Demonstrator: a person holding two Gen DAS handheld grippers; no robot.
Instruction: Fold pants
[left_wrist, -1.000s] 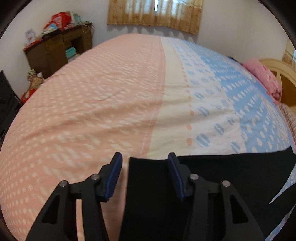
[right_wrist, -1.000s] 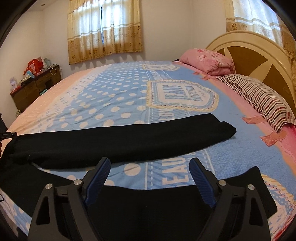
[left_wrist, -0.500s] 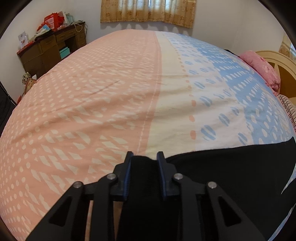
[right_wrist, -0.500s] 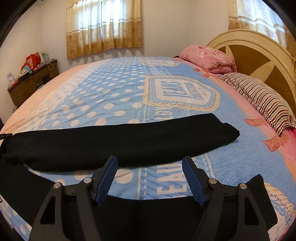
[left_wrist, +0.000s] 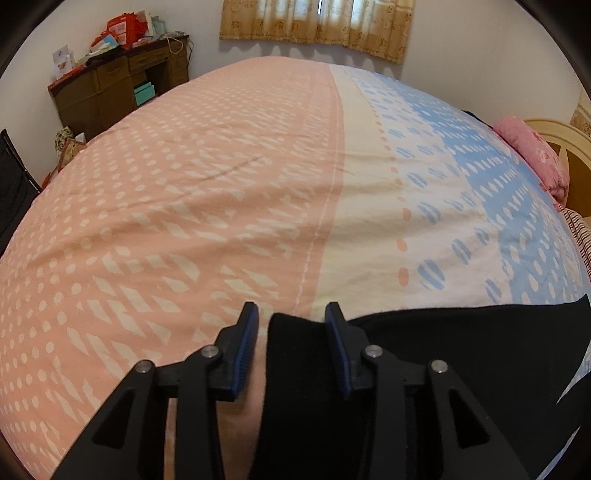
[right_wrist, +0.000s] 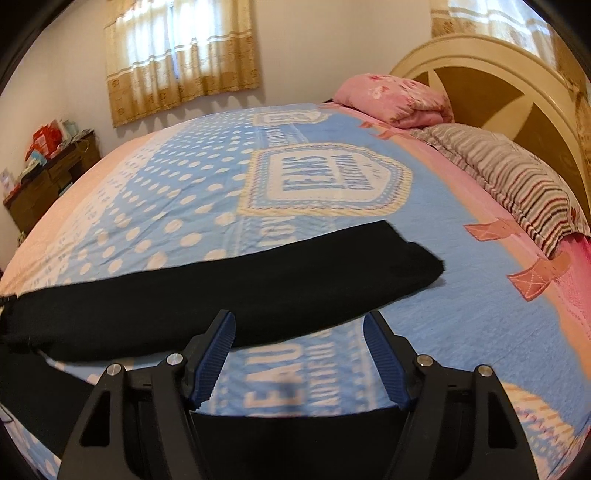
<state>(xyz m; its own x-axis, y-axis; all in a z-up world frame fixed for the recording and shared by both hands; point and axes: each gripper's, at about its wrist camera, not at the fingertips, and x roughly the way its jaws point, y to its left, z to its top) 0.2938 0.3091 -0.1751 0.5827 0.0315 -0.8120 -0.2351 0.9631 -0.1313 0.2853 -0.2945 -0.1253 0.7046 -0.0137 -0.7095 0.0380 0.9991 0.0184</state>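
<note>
Black pants (right_wrist: 229, 291) are lying spread across the bed (left_wrist: 221, 192); my left hand-held gripper (left_wrist: 291, 332) is straddling a raised corner, jaws parted; my right hand-held gripper (right_wrist: 299, 350) is hovering released over the legs.

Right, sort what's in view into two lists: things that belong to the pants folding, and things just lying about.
Belongs to the job:
- long black fabric pants, spread across the bed
- left gripper, open at the waist end
- right gripper, open

Just lying about:
- pink floral pillow
- striped grey-and-red pillow
- dark brown wooden desk, cluttered on top
- pink-and-blue patterned bedspread
</note>
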